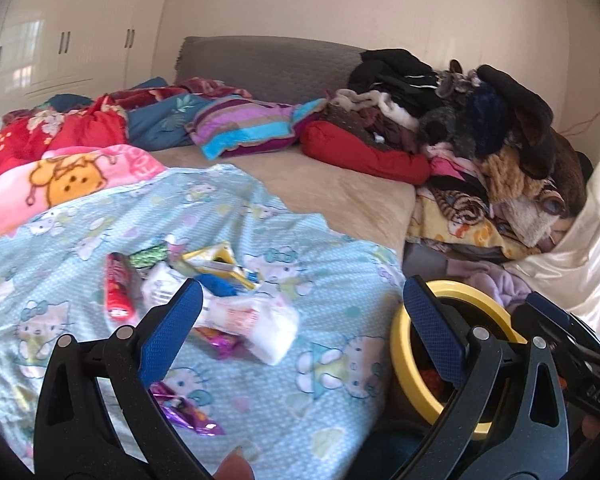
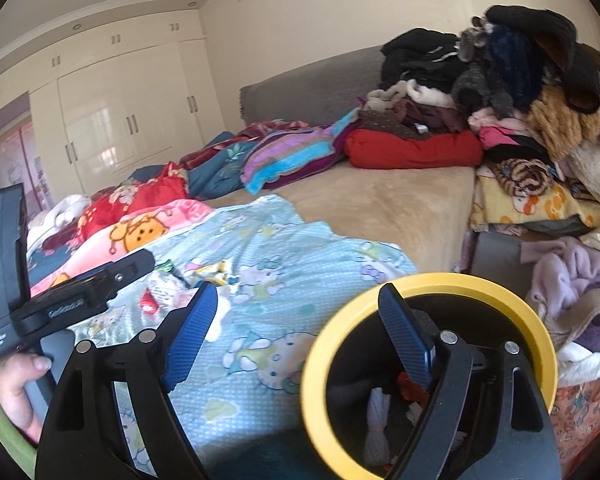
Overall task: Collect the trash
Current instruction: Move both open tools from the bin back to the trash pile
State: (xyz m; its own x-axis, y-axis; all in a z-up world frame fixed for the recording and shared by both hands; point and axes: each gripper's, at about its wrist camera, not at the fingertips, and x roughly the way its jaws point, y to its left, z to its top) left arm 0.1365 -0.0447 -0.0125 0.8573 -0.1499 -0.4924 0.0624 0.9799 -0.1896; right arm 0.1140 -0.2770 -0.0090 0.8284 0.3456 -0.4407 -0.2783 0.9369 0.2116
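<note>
A heap of trash lies on the light blue cartoon sheet: a red tube, a yellow wrapper, a white tissue pack and purple foil wrappers. My left gripper hangs open just in front of the heap, nothing between its blue pads. A black bin with a yellow rim stands by the bed's edge; white and red scraps lie inside. My right gripper is open and empty, its right finger over the bin's mouth. In the right wrist view the red tube is half hidden.
A tall pile of clothes fills the bed's right side and spills toward the bin. Folded blankets and a striped pillow lie behind the sheet. White wardrobes line the far left wall. A hand holds the left gripper's handle.
</note>
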